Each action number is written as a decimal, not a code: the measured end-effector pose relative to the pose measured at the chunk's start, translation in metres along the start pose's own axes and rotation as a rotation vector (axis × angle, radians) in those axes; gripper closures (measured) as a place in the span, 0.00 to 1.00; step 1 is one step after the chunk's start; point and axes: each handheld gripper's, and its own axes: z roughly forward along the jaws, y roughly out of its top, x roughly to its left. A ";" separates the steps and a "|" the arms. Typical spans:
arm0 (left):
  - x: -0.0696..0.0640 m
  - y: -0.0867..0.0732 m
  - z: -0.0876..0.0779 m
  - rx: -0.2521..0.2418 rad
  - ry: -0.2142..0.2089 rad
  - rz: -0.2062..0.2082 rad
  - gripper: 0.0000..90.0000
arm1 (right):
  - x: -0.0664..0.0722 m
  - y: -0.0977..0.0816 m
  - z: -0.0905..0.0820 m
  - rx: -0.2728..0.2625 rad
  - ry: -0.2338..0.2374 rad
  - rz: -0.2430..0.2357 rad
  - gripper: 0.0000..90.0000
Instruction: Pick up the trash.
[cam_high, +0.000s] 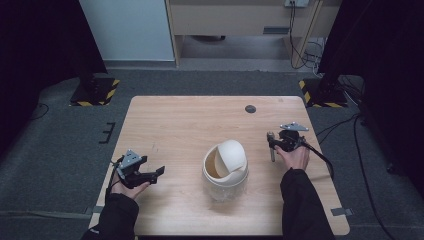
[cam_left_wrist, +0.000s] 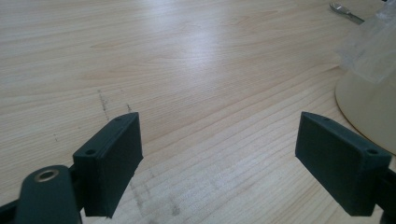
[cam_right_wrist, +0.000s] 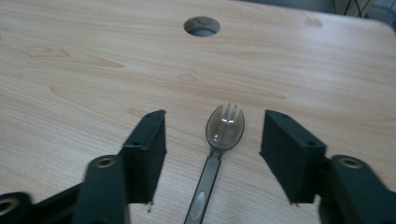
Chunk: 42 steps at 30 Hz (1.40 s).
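Here, right gripper (cam_right_wrist: 212, 156): its two black jaws stand apart, one on each side of the spork's neck, low over the table and not yet touching it — a stance that reads as lining up for a pinch.
Spork: a smoky translucent plastic spork (cam_right_wrist: 219, 144) lies flat on the light wooden table (cam_high: 175, 125), bowl and short tines pointing away from the gripper, handle running back between the jaws; in the high view it shows as a thin dark bar (cam_high: 272, 150) just beside the right hand (cam_high: 295, 157).
Why so held: straddling the narrow part probably gives the jaws a firm bite across the handle.
Left gripper (cam_high: 145, 175): its jaws are spread wide with nothing between them, resting at the near left part of the table in the left hand (cam_high: 127, 187), seemingly waiting.
Bin: a small cream swing-lid bin with a clear lower body (cam_high: 225, 170) stands upright in the middle, between both grippers and well apart from the spork; its domed lid is tilted, showing an opening.
Likely aim: the spork seems bound for that opening.
Far edge: a round grey cable hole (cam_right_wrist: 201, 25).
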 end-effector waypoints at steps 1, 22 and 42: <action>0.000 0.000 0.000 0.000 -0.001 -0.001 0.16 | 0.000 -0.001 0.002 0.004 -0.003 0.003 0.51; 0.000 0.000 0.000 0.002 -0.005 0.001 0.16 | 0.004 -0.024 0.032 0.121 -0.024 0.004 0.88; -0.003 0.002 0.000 -0.016 -0.035 -0.037 0.17 | -0.001 0.000 -0.040 -0.121 0.187 0.049 0.89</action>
